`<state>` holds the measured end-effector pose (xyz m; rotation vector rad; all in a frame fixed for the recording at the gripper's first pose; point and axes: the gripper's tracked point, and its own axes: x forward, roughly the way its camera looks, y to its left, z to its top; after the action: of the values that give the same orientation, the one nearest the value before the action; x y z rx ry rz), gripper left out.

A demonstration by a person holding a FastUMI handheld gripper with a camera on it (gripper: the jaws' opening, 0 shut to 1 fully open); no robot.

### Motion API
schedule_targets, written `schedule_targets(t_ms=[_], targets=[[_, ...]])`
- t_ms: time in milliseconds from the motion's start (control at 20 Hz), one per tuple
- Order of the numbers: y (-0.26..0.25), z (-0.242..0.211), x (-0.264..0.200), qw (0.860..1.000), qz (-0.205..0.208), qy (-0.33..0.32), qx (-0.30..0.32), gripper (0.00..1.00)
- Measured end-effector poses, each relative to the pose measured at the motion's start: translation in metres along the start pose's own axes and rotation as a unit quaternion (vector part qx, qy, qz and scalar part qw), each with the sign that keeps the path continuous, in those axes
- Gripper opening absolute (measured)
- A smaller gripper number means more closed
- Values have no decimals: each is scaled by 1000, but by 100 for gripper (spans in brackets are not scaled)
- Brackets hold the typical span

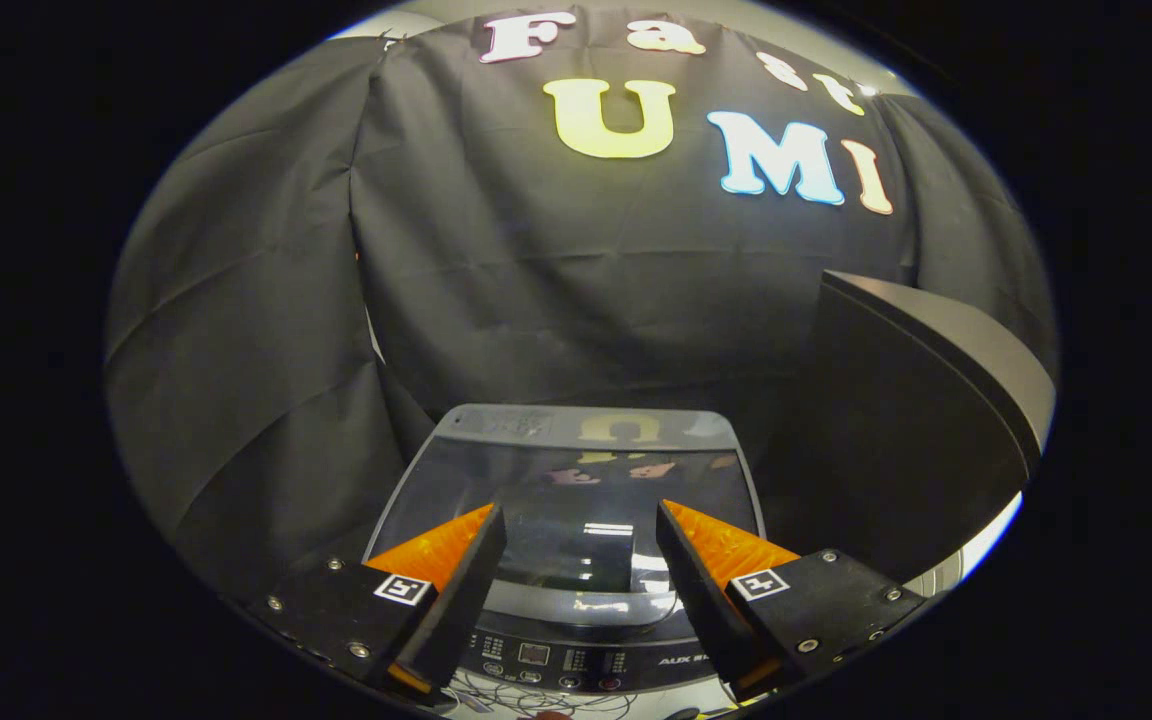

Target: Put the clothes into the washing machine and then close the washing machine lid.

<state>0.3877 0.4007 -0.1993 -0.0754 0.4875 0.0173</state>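
A top-loading washing machine [576, 440] stands ahead of and below me, against the black cloth wall. Its glossy dark glass lid [536, 480] lies flat and shut, mirroring the wall above. The control panel [561, 660] with its buttons runs along the near edge, between my fingers. My gripper [581, 520] hovers over the lid's near part, open, with nothing between the fingers [456, 560]. No clothes show on or beside the machine.
A large dark curved panel [926, 400] rises just right of the machine, close to my right finger. Black cloth hangs behind and to the left. Thin cables [536, 700] lie on the pale surface below the control panel.
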Motion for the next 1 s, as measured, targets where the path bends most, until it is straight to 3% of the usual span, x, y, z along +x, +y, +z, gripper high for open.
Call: schedule_targets(t_ms=[300, 450, 750, 1000], targets=[[5, 15, -6, 1000, 2, -27, 1, 93], [-12, 30, -35, 998, -4, -68, 12, 93], [-67, 20, -146, 990, 7, -127, 58, 93], [-136, 0, -260, 987, 19, -159, 3, 93]])
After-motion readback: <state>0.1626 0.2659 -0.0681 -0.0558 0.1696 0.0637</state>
